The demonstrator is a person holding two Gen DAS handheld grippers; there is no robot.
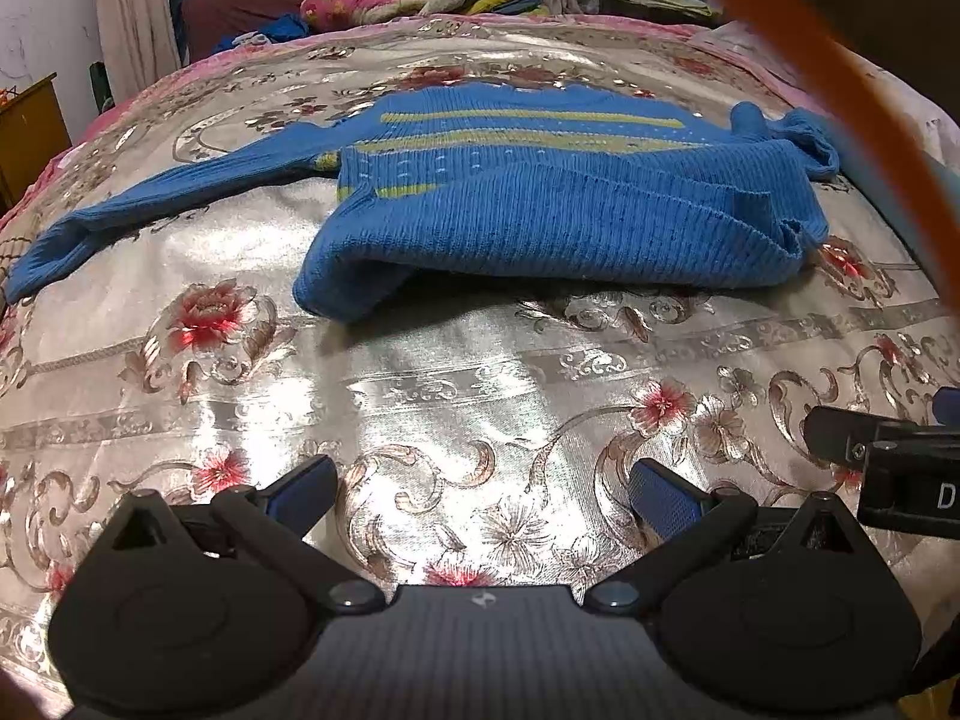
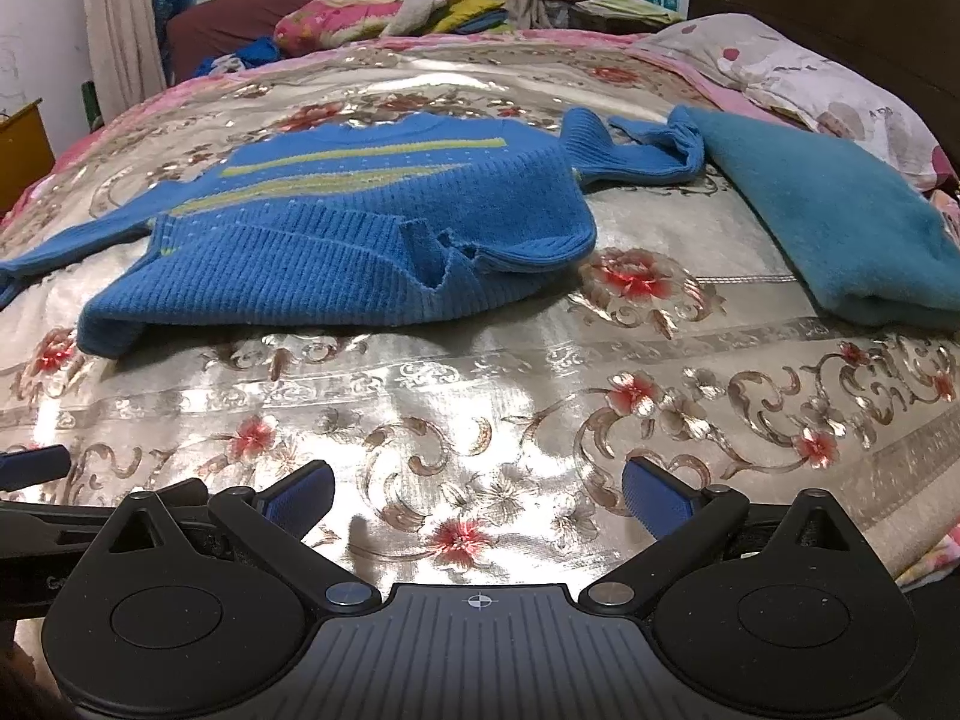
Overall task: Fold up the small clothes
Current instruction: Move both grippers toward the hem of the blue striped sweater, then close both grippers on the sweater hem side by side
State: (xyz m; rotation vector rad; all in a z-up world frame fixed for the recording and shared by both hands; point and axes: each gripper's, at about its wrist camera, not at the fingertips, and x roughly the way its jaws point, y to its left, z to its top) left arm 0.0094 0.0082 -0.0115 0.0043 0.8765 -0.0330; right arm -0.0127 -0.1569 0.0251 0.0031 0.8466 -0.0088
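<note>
Sweater (image 1: 540, 204) in blue knit with yellow stripes lies on the bed (image 1: 456, 372), at about 12 o'clock from both of your grippers and well apart from them. Its near hem is already turned up over the body, so the fold looks partly made. One sleeve (image 1: 150, 204) runs out flat toward 10 o'clock in the left view; the other (image 2: 636, 144) is bunched at about 1 o'clock in the right view, just beside a teal cloth (image 2: 840, 222) whose fold state you cannot judge from here.

Your left gripper (image 1: 483, 495) hangs low over the bedspread with jaws wide and nothing between them. Your right gripper (image 2: 477, 495) sits the same way, jaws wide and empty, and each gripper shows at the edge of the other's view, so they are side by side.

The step in hand looks like the sleeves. Next move calls for reaching forward, left toward the long sleeve's cuff, right toward the bunched one, pinching only the top layer and bringing each across the body without dragging the folded hem open.
</note>
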